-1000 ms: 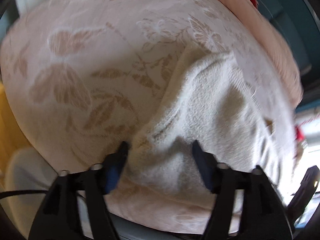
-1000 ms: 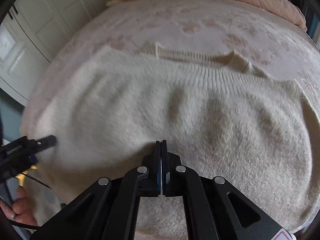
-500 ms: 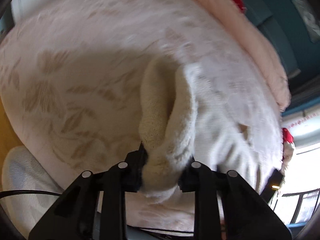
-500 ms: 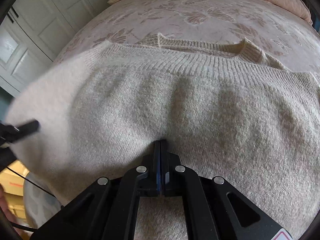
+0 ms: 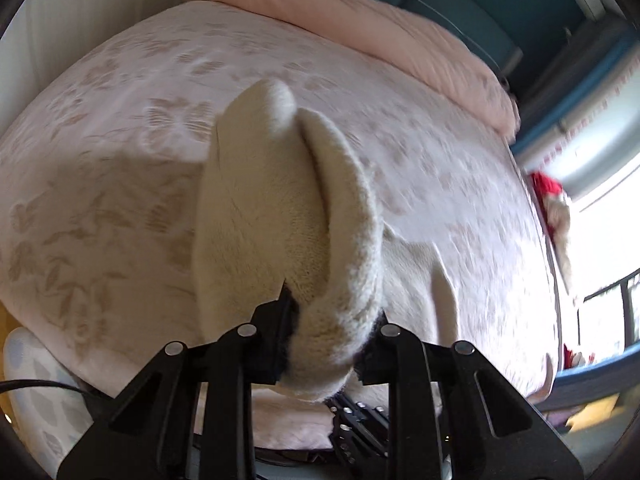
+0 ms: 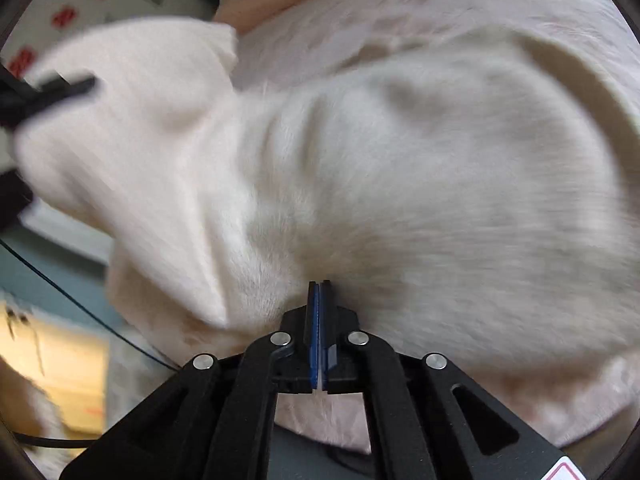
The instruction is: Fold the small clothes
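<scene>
A cream knitted sweater lies partly on a pink floral bedspread. My left gripper is shut on a thick bunch of the sweater's edge and holds it raised, so the knit stands up in a fold. In the right wrist view the sweater fills the frame, lifted and blurred. My right gripper is shut on the sweater's near edge, its blue pads pressed together. The left gripper's finger shows at the far left, holding the other corner.
A folded pink blanket lies at the bed's far end. Red items sit by the bright window at right. A teal wall stands behind. A yellow box and a cable are on the floor at the left.
The left gripper closed on the sweater's edge and lifted it. Both grippers have raised the sweater off the bed, and it swings up toward the far end.
</scene>
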### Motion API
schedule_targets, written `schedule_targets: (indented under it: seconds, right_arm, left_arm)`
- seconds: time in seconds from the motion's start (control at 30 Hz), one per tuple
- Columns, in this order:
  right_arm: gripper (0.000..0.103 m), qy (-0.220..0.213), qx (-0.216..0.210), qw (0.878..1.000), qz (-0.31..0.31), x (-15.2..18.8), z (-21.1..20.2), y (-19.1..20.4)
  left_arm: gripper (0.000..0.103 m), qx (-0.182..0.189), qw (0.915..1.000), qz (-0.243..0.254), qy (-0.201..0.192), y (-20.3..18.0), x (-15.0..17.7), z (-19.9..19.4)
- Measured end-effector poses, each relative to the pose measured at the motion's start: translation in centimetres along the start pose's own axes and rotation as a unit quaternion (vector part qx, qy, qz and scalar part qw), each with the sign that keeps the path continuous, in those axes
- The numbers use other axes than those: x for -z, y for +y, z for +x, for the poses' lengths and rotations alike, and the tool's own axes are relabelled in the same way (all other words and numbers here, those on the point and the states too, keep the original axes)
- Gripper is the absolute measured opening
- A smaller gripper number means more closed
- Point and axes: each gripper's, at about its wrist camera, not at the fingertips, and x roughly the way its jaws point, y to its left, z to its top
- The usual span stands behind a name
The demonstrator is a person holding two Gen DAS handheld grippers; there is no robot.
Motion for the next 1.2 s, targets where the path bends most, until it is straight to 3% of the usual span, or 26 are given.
schedule_targets:
  seconds: [0.17, 0.27, 0.33, 0.4, 0.43, 0.47, 0.53, 0.63, 0.7, 0.77, 0.83, 0.97, 1.07, 1.13, 1.2]
  right_arm:
    - [0.008, -0.058, 0.023, 0.998, 0.007, 0.4, -6.9, -3.5]
    - [0.009, -0.068, 0.042, 0.996, 0.041, 1.3, -9.2, -6.7]
    - [0.01, -0.074, 0.051, 0.995, 0.052, 1.9, -10.2, -7.9]
    - [0.012, -0.081, 0.053, 0.994, 0.054, 2.2, -11.4, -8.2]
    - [0.013, -0.086, 0.046, 0.994, 0.054, 2.2, -11.9, -8.1]
    - [0.017, -0.088, 0.035, 0.994, 0.055, 2.0, -12.1, -7.9]
    - [0.027, -0.085, 0.003, 0.995, 0.055, 0.9, -12.1, -7.4]
    - [0.039, -0.089, -0.035, 0.994, 0.044, -1.2, -11.7, -5.3]
    - [0.057, -0.089, -0.035, 0.995, 0.027, -2.7, -11.3, -3.8]
    - [0.067, -0.08, -0.016, 0.997, -0.001, -4.2, -10.2, -2.1]
    - [0.067, -0.063, 0.014, 0.998, -0.02, -5.2, -8.4, -0.8]
    - [0.067, -0.032, 0.012, 0.999, 0.003, -5.8, -5.6, -0.6]
    - [0.014, -0.011, 0.004, 1.0, 0.024, -5.7, -3.5, -1.0]
    - [0.013, -0.029, -0.011, 0.998, 0.047, -5.9, -4.7, -1.3]
    - [0.012, -0.1, -0.025, 0.994, 0.039, -5.6, -9.8, -0.9]
  left_arm:
    - [0.023, 0.004, 0.9973, 0.066, 0.033, -5.8, 2.7, 3.8]
    - [0.025, -0.031, 0.9912, 0.103, 0.076, -7.0, 5.5, 9.1]
    - [0.028, -0.029, 0.9912, 0.092, 0.09, -6.2, 6.7, 10.1]
    - [0.032, 0.0, 0.995, 0.08, 0.059, -5.2, 7.1, 8.3]
    - [0.04, 0.011, 0.9953, 0.084, 0.046, -4.6, 6.9, 6.8]
    - [0.052, 0.018, 0.9952, 0.086, 0.041, -3.9, 6.7, 5.7]
    - [0.064, 0.016, 0.9963, 0.08, 0.027, -1.9, 6.3, 3.3]
    - [0.065, -0.017, 0.9975, 0.068, 0.011, 1.6, 6.1, 0.9]
    - [0.065, -0.046, 0.9975, 0.052, 0.009, 4.4, 5.9, 0.3]
    - [0.065, -0.063, 0.9973, 0.038, 0.01, 6.0, 6.0, -0.1]
    - [0.065, -0.076, 0.9968, 0.019, 0.016, 8.4, 6.2, -0.1]
    - [0.065, -0.086, 0.9959, 0.019, 0.018, 9.9, 7.0, -0.5]
    - [0.065, -0.084, 0.9957, 0.03, 0.024, 9.6, 7.8, -0.2]
    - [0.065, -0.073, 0.9964, 0.029, 0.03, 9.2, 8.1, -0.2]
    - [0.065, -0.064, 0.9968, 0.037, 0.029, 8.8, 7.9, -0.2]
